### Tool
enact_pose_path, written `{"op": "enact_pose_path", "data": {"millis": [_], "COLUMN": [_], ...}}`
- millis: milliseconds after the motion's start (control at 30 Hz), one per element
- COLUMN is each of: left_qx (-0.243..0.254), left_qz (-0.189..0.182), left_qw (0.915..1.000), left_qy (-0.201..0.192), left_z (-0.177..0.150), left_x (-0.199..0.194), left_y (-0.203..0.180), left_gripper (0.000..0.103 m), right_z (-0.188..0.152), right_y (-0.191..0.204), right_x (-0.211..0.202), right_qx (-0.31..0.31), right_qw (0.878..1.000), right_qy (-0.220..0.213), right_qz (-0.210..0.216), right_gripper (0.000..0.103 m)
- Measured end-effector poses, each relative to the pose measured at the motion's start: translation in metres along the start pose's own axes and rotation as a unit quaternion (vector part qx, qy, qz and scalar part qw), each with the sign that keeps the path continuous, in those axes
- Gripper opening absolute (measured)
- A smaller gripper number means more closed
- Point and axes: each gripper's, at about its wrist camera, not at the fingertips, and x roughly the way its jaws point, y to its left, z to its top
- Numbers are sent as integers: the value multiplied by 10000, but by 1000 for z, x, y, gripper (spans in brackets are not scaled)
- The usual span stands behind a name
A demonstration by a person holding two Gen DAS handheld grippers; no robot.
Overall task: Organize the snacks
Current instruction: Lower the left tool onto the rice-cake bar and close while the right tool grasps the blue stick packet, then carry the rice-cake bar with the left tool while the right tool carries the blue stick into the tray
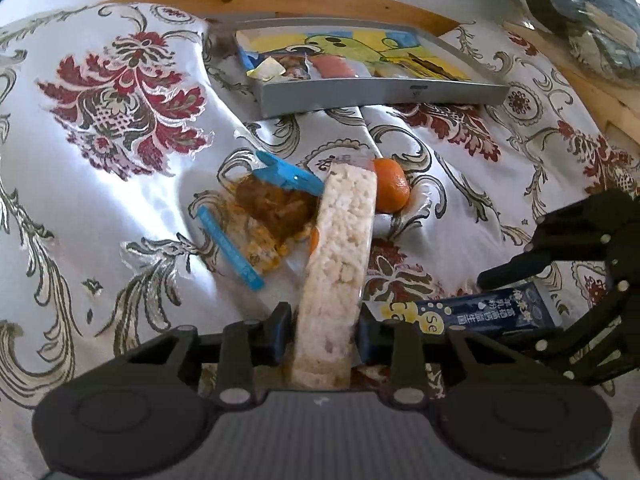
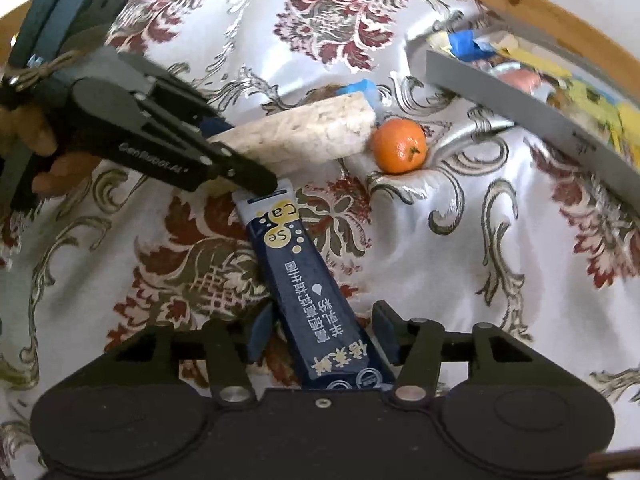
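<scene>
Left gripper – blue-padded jaws narrowed onto pale puffed-rice bar in clear wrapper, bar clamped at near end, far end pointing toward small orange mandarin. Right gripper – jaws close around dark navy stick sachet with yellow dots, pads at both sides of it. Hand grips left tool at upper left of right wrist view. All on floral white-and-red satin cloth. Grey shallow tray with cartoon lining sits near cloth's far edge, wrapped snacks inside. Clear bag of brown snack with blue clips lies just left of bar.
</scene>
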Motion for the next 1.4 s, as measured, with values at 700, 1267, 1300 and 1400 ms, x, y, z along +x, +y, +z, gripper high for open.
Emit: {"op": "enact_pose_path", "data": {"millis": [700,1267,1300,1400], "left_qx": [-224,-783,-808,-835], "left_qz": [-87,-228,-215,-153], "left_qw": [9996,9951,9950,9952], "left_qy": [177,551,546,484], "left_z": [1,-24,-25,-27], "left_x": [-3,-33,-35,-41], "left_y": [-17,-54,-55,-59], "left_gripper": [29,29,29,29], "right_z": [-24,-61,-62,-67], "right_y": [37,74,75,78], "right_x": [-23,-48,-50,-54], "right_qx": [293,-354,-402,-508], "right_qw": [9948,9775,9757,9716], "right_qy": [-133,-245,-272,-316], "right_qz": [-969,-2064,-2134,-2288], "right_gripper": [32,30,30,30]}}
